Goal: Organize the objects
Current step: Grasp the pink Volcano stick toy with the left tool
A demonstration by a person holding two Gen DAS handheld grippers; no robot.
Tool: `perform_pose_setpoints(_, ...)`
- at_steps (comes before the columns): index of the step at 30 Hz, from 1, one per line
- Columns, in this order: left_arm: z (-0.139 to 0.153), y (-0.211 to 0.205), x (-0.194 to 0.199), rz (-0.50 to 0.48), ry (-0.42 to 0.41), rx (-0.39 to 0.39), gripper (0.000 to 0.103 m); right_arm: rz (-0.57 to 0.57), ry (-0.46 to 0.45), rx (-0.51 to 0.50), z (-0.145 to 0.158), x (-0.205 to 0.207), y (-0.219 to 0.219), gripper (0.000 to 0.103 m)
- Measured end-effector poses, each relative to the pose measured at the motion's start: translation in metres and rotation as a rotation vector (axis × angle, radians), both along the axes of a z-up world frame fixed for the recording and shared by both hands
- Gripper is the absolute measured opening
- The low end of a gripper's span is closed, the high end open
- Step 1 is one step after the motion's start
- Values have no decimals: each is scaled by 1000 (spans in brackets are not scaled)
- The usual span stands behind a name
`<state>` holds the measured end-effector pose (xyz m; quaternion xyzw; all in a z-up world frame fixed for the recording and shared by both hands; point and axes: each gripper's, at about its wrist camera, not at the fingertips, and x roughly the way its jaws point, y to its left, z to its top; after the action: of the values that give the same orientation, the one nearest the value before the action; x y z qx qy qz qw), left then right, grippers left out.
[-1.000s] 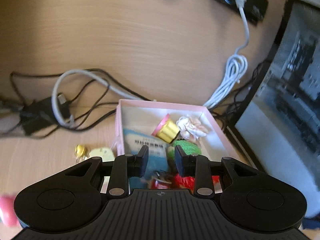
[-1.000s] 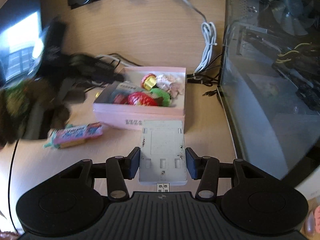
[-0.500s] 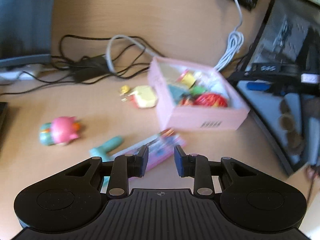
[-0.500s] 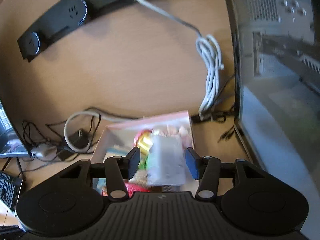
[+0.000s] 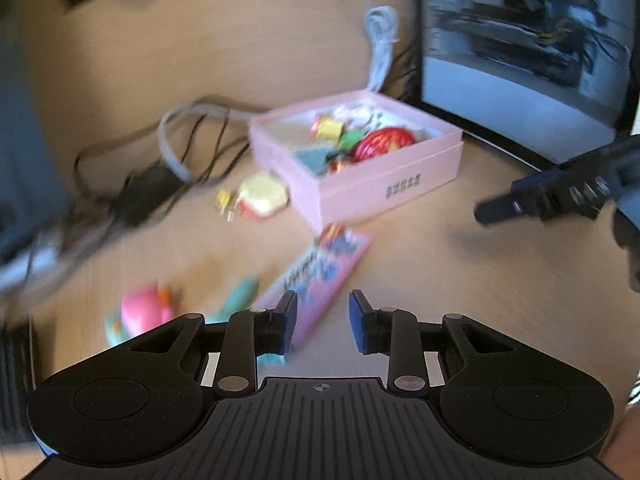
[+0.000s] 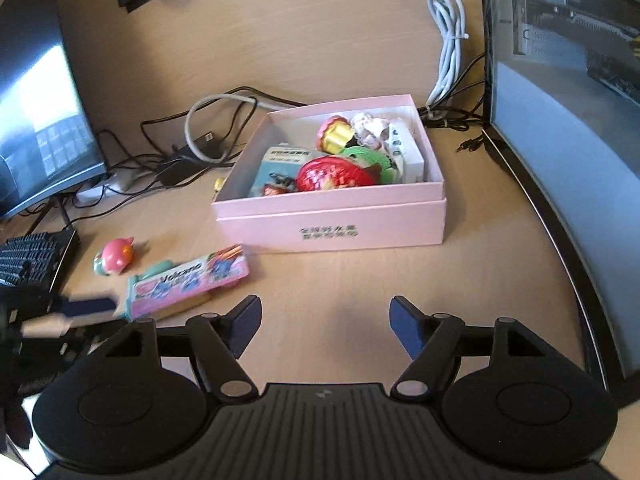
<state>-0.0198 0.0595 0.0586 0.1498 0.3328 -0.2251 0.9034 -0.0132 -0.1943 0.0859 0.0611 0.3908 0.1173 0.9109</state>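
A pink box (image 6: 332, 220) (image 5: 380, 188) on the desk holds a red strawberry-like toy (image 6: 336, 174), a gold item (image 6: 338, 136), a green item, a blue card and a white adapter (image 6: 406, 148). A pink snack pack (image 6: 188, 282) (image 5: 316, 272), a pink pig toy (image 6: 116, 256) (image 5: 144, 308), a teal item (image 5: 240, 292) and a yellow toy (image 5: 262, 196) lie on the desk left of the box. My left gripper (image 5: 322, 322) is open and empty just above the pack's near end. My right gripper (image 6: 324, 326) is wide open and empty in front of the box.
Cables and a power brick (image 6: 180, 160) lie behind the box on the left. A PC case (image 6: 568, 120) stands at the right, a monitor (image 6: 36, 92) and keyboard (image 6: 28, 256) at the left. A white coiled cable (image 6: 448, 40) hangs at the back.
My right gripper let go of the white adapter into the box, opened wide and drew back. My left gripper left the box and came down over the pink snack pack.
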Motion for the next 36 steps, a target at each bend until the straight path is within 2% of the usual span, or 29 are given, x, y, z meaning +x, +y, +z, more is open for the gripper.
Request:
perform_pose_setpoints(4, -4, -14, 31, -80, 25, 80, 33, 25, -32, -41, 6, -20, 8, 77)
perform_pose_setpoints(7, -16, -24, 54, -131, 103, 152, 35, 18, -32, -47, 8, -29, 5, 78)
perform_pose_setpoints(9, -20, -26, 62, -163, 121, 148, 36, 7, -25, -37, 8, -34, 2, 78)
perform_pose_setpoints(11, -23, -30, 69, -161, 125, 175, 45, -6, -22, -36, 7, -37, -1, 80)
perform_pose_setpoints(13, -26, -32, 77, -146, 112, 197, 45, -21, -15, -35, 6, -41, -4, 81)
perform_pose_setpoints(17, -25, -30, 89, -146, 109, 156, 46, -35, 1, -33, 1, -47, -9, 81)
perform_pose_setpoints(20, -26, -32, 89, -195, 89, 191, 46, -34, 12, -39, -2, -50, -11, 81)
perform_pose_setpoints(23, -30, -35, 104, -182, 126, 217, 49, -32, 27, -39, -6, -51, -13, 82)
perform_pose_setpoints(26, -29, -28, 125, -122, 223, 125, 51, -25, 39, -37, -10, -51, -14, 82)
perform_pose_setpoints(30, -28, -27, 123, -59, 254, 114, 48, -17, 36, -36, -10, -50, -15, 82)
perform_pose_setpoints(33, -25, -27, 110, -44, 293, 43, 41, -18, 37, -33, -11, -45, -15, 82)
perform_pose_setpoints(36, -21, -26, 93, -41, 296, -8, 32, -11, 39, -34, -12, -39, -13, 82)
